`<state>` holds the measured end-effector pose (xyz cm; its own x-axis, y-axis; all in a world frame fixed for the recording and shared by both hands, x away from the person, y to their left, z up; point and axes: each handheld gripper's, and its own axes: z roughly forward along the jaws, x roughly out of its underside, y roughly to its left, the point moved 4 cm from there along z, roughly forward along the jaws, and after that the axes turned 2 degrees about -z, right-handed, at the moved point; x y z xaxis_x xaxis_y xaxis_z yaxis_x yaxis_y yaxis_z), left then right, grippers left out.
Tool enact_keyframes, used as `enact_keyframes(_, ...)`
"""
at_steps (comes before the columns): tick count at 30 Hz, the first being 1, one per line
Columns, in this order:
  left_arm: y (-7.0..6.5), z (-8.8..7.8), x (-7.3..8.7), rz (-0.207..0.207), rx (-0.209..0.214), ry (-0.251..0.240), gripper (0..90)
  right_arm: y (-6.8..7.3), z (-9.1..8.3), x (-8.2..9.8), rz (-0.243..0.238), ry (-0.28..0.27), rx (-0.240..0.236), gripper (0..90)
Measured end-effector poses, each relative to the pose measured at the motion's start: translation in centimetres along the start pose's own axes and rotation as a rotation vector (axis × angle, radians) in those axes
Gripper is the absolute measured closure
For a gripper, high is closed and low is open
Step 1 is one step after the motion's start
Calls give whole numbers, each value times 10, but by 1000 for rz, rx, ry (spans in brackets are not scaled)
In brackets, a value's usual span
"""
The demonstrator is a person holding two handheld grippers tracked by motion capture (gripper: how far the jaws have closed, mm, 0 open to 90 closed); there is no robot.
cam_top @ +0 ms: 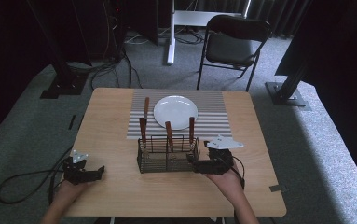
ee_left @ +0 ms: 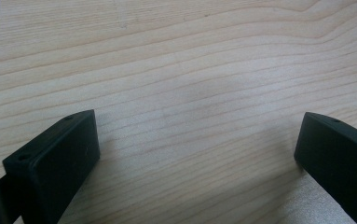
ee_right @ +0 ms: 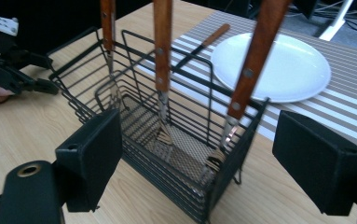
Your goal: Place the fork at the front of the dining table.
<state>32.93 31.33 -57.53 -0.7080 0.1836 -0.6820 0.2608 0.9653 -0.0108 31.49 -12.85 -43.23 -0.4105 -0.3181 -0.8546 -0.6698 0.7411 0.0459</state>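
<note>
Grey carpet surrounds the wooden table point(cam_top: 120, 196). Near its front left corner the left gripper point(cam_top: 90, 174) is held wide open over bare wood, gripping nothing. The right gripper point(ee_right: 197, 154) is likewise spread wide and empty, just beside a black wire caddy point(ee_right: 176, 140) holding three wooden-handled utensils point(ee_right: 162, 46). Beyond lies a white plate point(cam_top: 175, 112) on a striped placemat point(cam_top: 213, 116).

A light wooden table point(cam_top: 120, 140) carries a striped placemat point(cam_top: 213, 112) on its far half and a black wire caddy point(cam_top: 167, 158) just in front of the right gripper point(ee_right: 197, 154). Bare wood lies under the left gripper point(ee_left: 197, 154), well apart from the caddy.
</note>
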Motion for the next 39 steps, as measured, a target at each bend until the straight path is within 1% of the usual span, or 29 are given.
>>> enact_keyframes(1,0,0,0,0,0,0,0,1,1,-1,-1,-2,0,161)
enact_keyframes(2,0,0,0,0,0,0,0,3,2,-3,-5,-5,1,186)
enact_keyframes(4,0,0,0,0,0,0,0,4,3,-5,-9,-9,-2,188)
enact_keyframes(6,0,0,0,0,0,0,0,7,7,-12,-12,-16,-1,199)
enact_keyframes(8,0,0,0,0,0,0,0,8,8,-14,-13,-19,1,206)
enact_keyframes(9,0,0,0,0,0,0,0,11,11,-20,-12,-28,-2,207)
enact_keyframes(10,0,0,0,0,0,0,0,11,11,-20,-12,-28,-2,207)
enact_keyframes(12,0,0,0,0,0,-1,0,15,17,-27,-14,-36,3,231)
enact_keyframes(13,0,0,0,0,0,-1,0,15,17,-27,-14,-36,3,231)
enact_keyframes(14,0,0,0,0,1,1,0,17,22,-32,-16,-41,10,235)
enact_keyframes(17,0,0,0,0,0,1,0,19,27,-35,-15,-43,17,239)
enact_keyframes(18,0,0,0,0,0,1,0,21,32,-38,1,-48,36,262)
enact_keyframes(19,0,0,0,0,0,1,0,21,34,-40,10,-53,39,266)
enact_keyframes(20,0,0,0,0,0,1,0,21,34,-40,10,-53,39,266)
enact_keyframes(21,0,0,0,0,1,1,0,21,36,-41,20,-59,43,290)
enact_keyframes(22,0,0,0,0,1,1,0,23,40,-45,24,-69,62,305)
enact_keyframes(24,0,0,0,0,0,1,0,26,45,-48,22,-71,75,318)
enact_keyframes(25,0,0,0,0,1,0,0,27,47,-49,21,-67,89,327)
enact_keyframes(26,0,0,0,0,1,0,0,27,47,-49,21,-67,89,327)
enact_keyframes(27,0,0,0,0,0,1,0,30,52,-50,23,-61,103,352)
enact_keyframes(28,0,0,0,0,0,1,0,30,52,-50,23,-61,103,352)
enact_keyframes(29,0,0,0,-1,1,0,0,32,57,-51,22,-53,137,390)
enact_keyframes(30,0,0,0,-1,1,0,0,32,57,-51,22,-53,137,390)
enact_keyframes(33,0,0,0,0,1,1,0,33,66,-52,38,-43,167,446)
enact_keyframes(35,0,0,0,0,1,1,0,35,70,-52,46,-35,177,488)
enact_keyframes(37,0,0,0,0,1,1,0,36,73,-52,40,-37,198,533)
enact_keyframes(39,0,0,0,0,1,1,0,37,76,-52,36,-29,197,568)
